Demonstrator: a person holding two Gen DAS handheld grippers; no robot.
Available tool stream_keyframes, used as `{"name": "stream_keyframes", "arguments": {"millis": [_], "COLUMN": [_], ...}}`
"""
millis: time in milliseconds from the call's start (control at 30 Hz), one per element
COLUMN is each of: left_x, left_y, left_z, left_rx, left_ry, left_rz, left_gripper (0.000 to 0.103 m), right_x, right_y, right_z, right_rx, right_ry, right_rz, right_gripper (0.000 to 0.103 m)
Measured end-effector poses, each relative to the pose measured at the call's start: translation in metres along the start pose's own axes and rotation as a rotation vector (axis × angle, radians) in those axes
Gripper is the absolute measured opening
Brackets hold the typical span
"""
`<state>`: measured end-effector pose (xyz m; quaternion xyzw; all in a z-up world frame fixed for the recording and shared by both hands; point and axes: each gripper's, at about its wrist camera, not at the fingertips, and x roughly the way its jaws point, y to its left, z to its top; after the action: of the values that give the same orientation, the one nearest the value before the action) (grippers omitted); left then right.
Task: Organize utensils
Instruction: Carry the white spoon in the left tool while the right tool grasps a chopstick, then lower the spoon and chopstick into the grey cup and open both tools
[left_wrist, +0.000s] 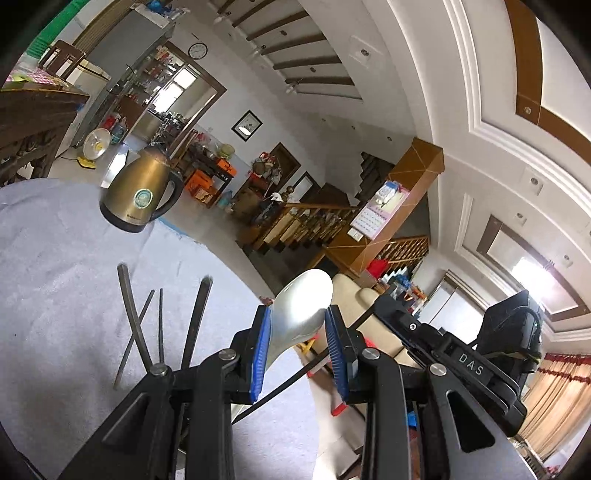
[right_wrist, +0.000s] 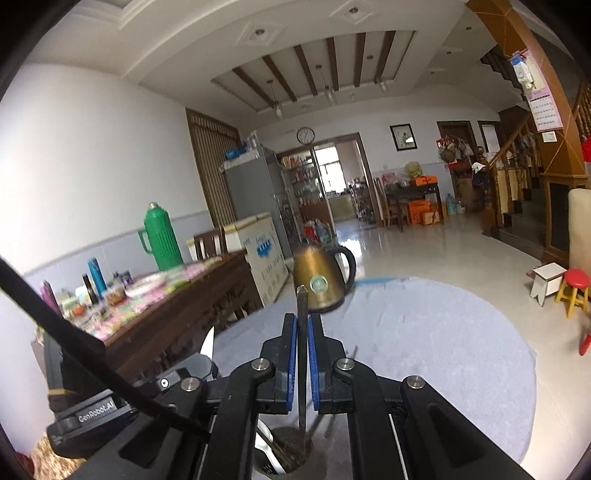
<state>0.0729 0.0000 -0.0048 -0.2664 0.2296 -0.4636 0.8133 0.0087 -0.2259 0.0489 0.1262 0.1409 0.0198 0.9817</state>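
I hold a spoon (left_wrist: 301, 314) in my left gripper (left_wrist: 299, 350), its blue pads clamped on either side of the steel bowl, which tips up and away over the edge of the grey table (left_wrist: 66, 280). My right gripper (right_wrist: 303, 354) is pinched tight on a dark chopstick (right_wrist: 302, 332) that stands upright between the pads, its lower end running down toward a round holder (right_wrist: 291, 448) just beneath, where other utensils already sit. The step in hand, as I judge it, is filing each piece into that holder: the chopstick looks about to go in or freshly drawn, I cannot tell which. More chopsticks (left_wrist: 162, 325) fan up at the left of my left view; whether they stand in the holder is hidden by my gripper. The next move calls for lining the spoon handle-down over the holder's mouth without knocking those already in. The spoon is polished, glaring white at its tip, unbent. A brass kettle (left_wrist: 142, 194) stands well beyond.
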Motion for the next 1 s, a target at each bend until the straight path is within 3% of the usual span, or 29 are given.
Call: {"name": "stream_keyframes", "arguments": {"millis": [200,467,767,1000], "left_x": [0.008,0.017,0.031,0.035], "left_y": [0.003,0.002,0.007,0.021], "left_z": [-0.015,-0.038,-0.060,-0.073], "left_rx": [0.016,0.050,0.096,0.123], "left_ry": [-0.009,-0.084,-0.083,-0.062], "left_rz": [0.014,0.025,0.041,0.100], "left_gripper": [0.032,0.032,0.032,0.032], "right_x": [0.004,0.002,0.005,0.006], "right_y": [-0.012,-0.023,-0.030,-0.028], "right_z": [-0.018,-0.029,-0.036,-0.038], "right_rx": [0.030,0.061,0.091,0.097], "right_ry": [0.055,0.076,0.093,0.099], "right_rz": [0.000,0.000,0.007,0.008], "right_gripper": [0.007,0.007,0.007,0.007]}}
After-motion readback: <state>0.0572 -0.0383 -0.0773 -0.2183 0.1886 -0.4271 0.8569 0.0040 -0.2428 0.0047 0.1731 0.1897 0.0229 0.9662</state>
